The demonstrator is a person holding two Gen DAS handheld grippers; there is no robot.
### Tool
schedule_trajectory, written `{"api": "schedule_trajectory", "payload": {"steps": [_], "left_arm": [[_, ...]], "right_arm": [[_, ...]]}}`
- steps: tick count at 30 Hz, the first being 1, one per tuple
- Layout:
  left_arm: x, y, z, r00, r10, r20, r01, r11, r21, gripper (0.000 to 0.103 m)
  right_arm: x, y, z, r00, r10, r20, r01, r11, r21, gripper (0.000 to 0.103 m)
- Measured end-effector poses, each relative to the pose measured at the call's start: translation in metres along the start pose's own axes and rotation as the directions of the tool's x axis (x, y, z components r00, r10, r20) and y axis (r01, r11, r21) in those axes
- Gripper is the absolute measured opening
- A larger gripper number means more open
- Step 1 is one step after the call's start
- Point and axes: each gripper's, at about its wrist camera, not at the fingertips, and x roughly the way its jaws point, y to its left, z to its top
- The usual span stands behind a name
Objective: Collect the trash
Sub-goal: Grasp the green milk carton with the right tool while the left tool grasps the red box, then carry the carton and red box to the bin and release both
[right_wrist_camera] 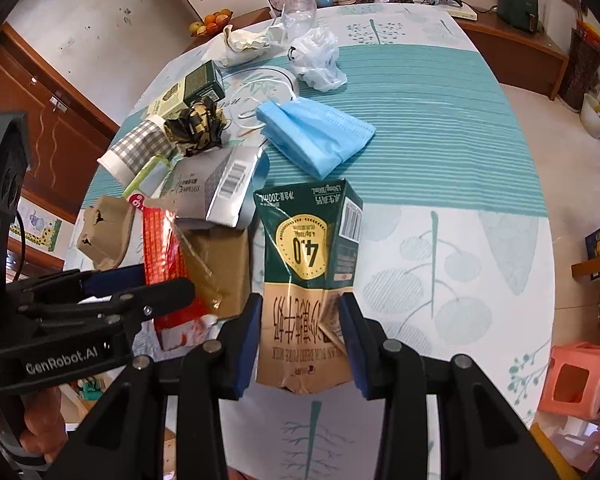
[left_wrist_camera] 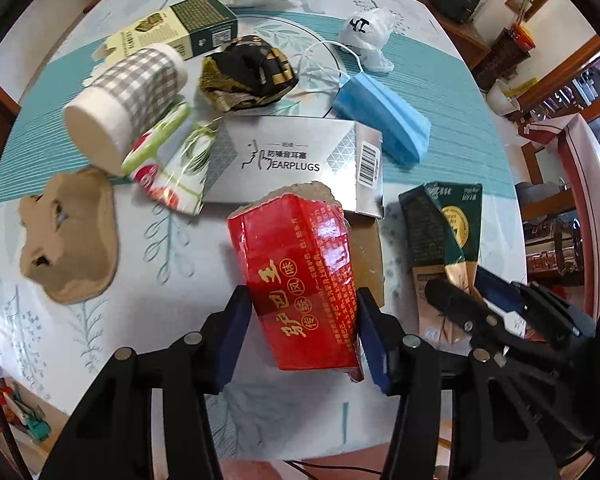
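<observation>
Red torn carton was clamped between left gripper pads; green milk carton was gripped by right gripper, blue mask lying beyond.

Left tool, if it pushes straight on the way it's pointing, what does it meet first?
The red box, already between the left tool fingers; right behind it lies brown cardboard on the table, though depth is hard to judge.
</observation>
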Motion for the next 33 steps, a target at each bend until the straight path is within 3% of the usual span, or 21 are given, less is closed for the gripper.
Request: {"api": "schedule_trajectory", "payload": {"steps": [10, 16, 20, 25, 33], "left_arm": [[-0.034, 0.023, -0.029, 1.000, 0.008, 0.016, -0.009, 0.998, 0.054, 0.048], [-0.035, 0.035, -0.046, 0.994, 0.104, -0.034, -0.099, 0.988, 0.118, 0.048], [-0.039, 0.046, -0.047, 0.992, 0.119, -0.039, -0.113, 0.985, 0.131, 0.048], [-0.056, 0.060, -0.064, 0.993, 0.119, -0.008, -0.116, 0.981, 0.156, 0.048], [-0.099, 0.081, -0.107, 0.993, 0.083, 0.079, -0.101, 0.957, 0.273, 0.048]], "right_arm": [[-0.012, 0.016, -0.021, 1.000, 0.021, 0.016, -0.022, 0.998, 0.063, 0.034], [-0.017, 0.034, -0.034, 0.999, 0.039, 0.028, -0.041, 0.995, 0.095, 0.034], [-0.018, 0.051, -0.042, 0.999, 0.044, 0.022, -0.046, 0.996, 0.078, 0.034], [-0.025, 0.070, -0.052, 0.999, 0.040, 0.021, -0.042, 0.997, 0.059, 0.034], [-0.039, 0.111, -0.088, 0.999, 0.012, 0.051, -0.017, 0.994, 0.104, 0.034]]}}
